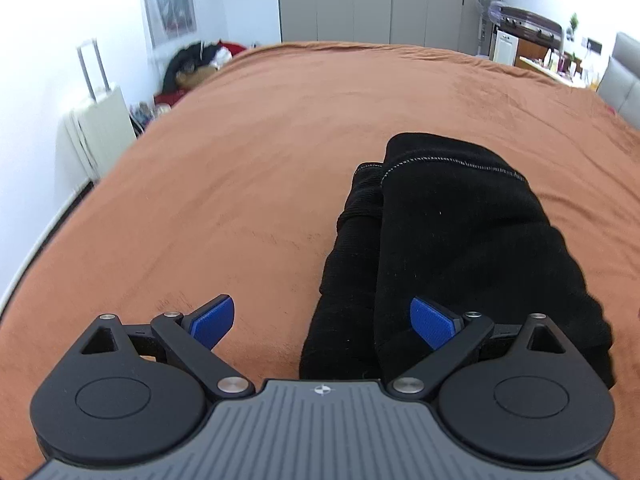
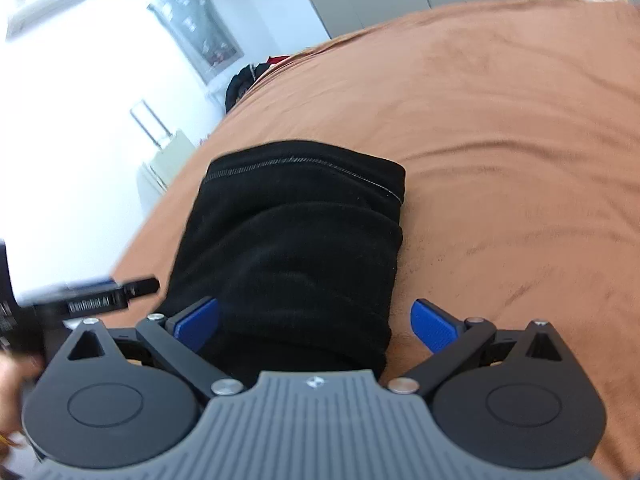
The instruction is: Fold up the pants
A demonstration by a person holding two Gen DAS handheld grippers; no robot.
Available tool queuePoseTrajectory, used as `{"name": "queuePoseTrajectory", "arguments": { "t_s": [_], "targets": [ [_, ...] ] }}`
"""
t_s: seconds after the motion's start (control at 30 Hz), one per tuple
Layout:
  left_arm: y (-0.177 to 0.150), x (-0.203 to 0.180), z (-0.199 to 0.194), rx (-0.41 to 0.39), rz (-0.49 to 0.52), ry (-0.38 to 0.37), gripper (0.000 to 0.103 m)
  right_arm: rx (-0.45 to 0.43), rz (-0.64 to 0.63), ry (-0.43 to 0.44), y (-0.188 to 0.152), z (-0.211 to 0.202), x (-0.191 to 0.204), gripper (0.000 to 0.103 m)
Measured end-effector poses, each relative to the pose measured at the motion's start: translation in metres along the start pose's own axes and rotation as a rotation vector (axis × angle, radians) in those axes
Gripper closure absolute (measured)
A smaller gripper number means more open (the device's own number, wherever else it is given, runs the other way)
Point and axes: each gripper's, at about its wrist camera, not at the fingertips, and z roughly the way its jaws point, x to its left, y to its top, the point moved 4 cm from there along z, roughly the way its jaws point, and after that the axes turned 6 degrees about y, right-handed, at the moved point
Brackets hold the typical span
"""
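Looking down at the black pants point(image 1: 460, 240), I see them lying already doubled into a thick bundle on the orange bed cover point(image 1: 240, 160), near my edge of the bed. Both my tools are released: the left gripper point(image 1: 322, 322) has its jaws spread wide over the near end of the bundle, and the right gripper point(image 2: 316, 320) has its jaws parted with the cloth between them, gripping nothing. I judge the cloth soft, limp and fairly light, a ribbed knit that will sag and slide apart if I pinch one layer only. I would take hold at the near end, pinching through all layers. The stitched hem point(image 2: 304, 168) at the far end gives a firmer edge. Open bed lies beyond and to both sides; a suitcase point(image 1: 100, 128) stands well apart by the wall
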Motion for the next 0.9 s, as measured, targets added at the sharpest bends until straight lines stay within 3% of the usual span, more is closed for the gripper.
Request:
{"name": "queuePoseTrajectory", "arguments": {
  "t_s": [0.17, 0.27, 0.43, 0.63, 0.9],
  "targets": [
    [-0.003, 0.005, -0.003, 0.044, -0.014, -0.051, 0.0, -0.001, 0.224, 0.112, -0.001, -0.001, -0.03, 0.005],
    [-0.01, 0.002, -0.005, 0.073, -0.023, -0.071, 0.0, -0.004, 0.309, 0.135, -0.009, -0.003, -0.041, 0.005],
    [-0.015, -0.004, -0.008, 0.087, -0.017, -0.095, 0.0, 0.009, 0.312, 0.11, -0.019, -0.008, -0.046, 0.005],
    [-0.014, 0.003, 0.006, 0.151, -0.132, -0.168, 0.0, 0.009, 0.304, 0.121, -0.02, -0.012, -0.046, 0.005],
    [-0.009, 0.008, 0.044, 0.229, -0.206, -0.244, 0.0, 0.045, 0.293, 0.145, -0.016, 0.005, -0.056, 0.005]
  ]
}}
